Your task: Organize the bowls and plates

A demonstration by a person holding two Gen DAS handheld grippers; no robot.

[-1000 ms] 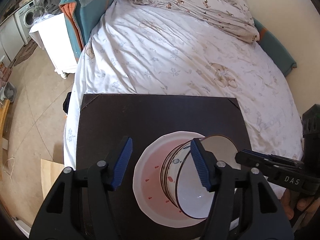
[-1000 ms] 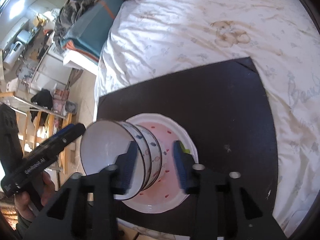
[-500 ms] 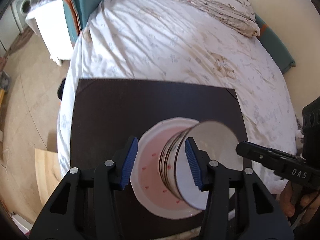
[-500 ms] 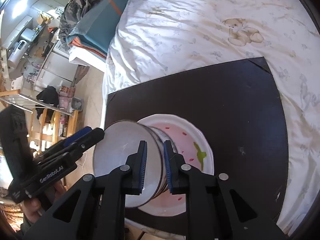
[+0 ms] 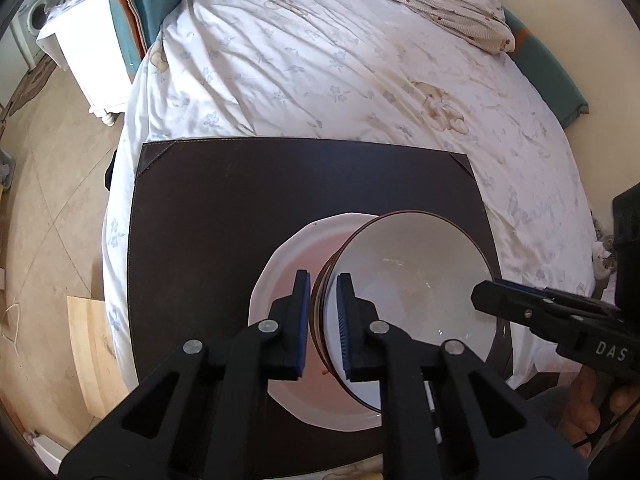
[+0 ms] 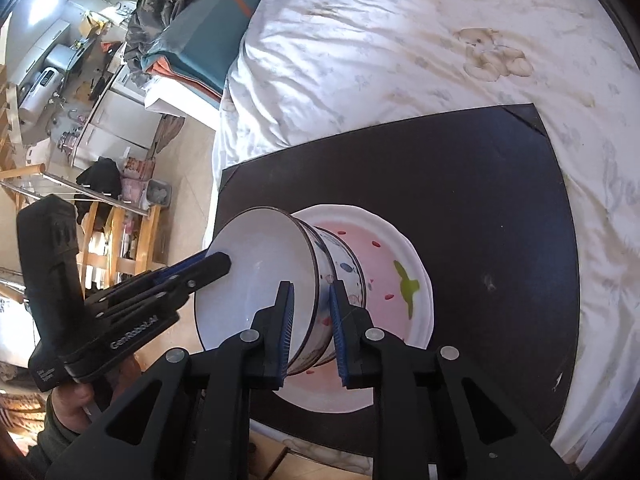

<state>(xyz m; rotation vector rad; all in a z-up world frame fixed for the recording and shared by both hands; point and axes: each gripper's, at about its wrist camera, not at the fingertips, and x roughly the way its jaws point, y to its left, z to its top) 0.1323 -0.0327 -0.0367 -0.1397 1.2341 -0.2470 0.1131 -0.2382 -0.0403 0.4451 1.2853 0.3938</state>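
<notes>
A: Start with the biggest thing. What is under it all?

B: A bed (image 5: 304, 60) in a white printed sheet, and on it a dark square mat (image 5: 224, 216) that carries the crockery.

A: And on the mat?

B: A white plate (image 6: 404, 248) with a pink centre, red flecks and a green mark. It lies flat at the near middle of the mat. Inside it stands a small stack of bowls.

A: Which way do the bowls face?

B: Mouth up. The stack's axis stands upright on the plate, though the fisheye makes it lean toward each camera. The upper bowl (image 5: 412, 276) is white inside with a dark rim, and nothing is in it. It sits nested in a second, patterned bowl (image 6: 352, 276), whose rim shows just below.

A: The left gripper (image 5: 323, 328)?

B: Its jaws have closed on the upper bowl's rim, one blue pad outside the wall and one inside. From that view this is the bowl's left edge.

A: The right gripper (image 6: 310, 328)?

B: It is on the opposite side of the stack. Its jaws straddle the wall there, one pad inside the upper bowl, one outside by the patterned bowl. They are narrow, but I cannot tell whether the pads press on the wall.

A: Anything of the person?

B: A hand (image 6: 76, 404) gripping the left tool's handle.
</notes>
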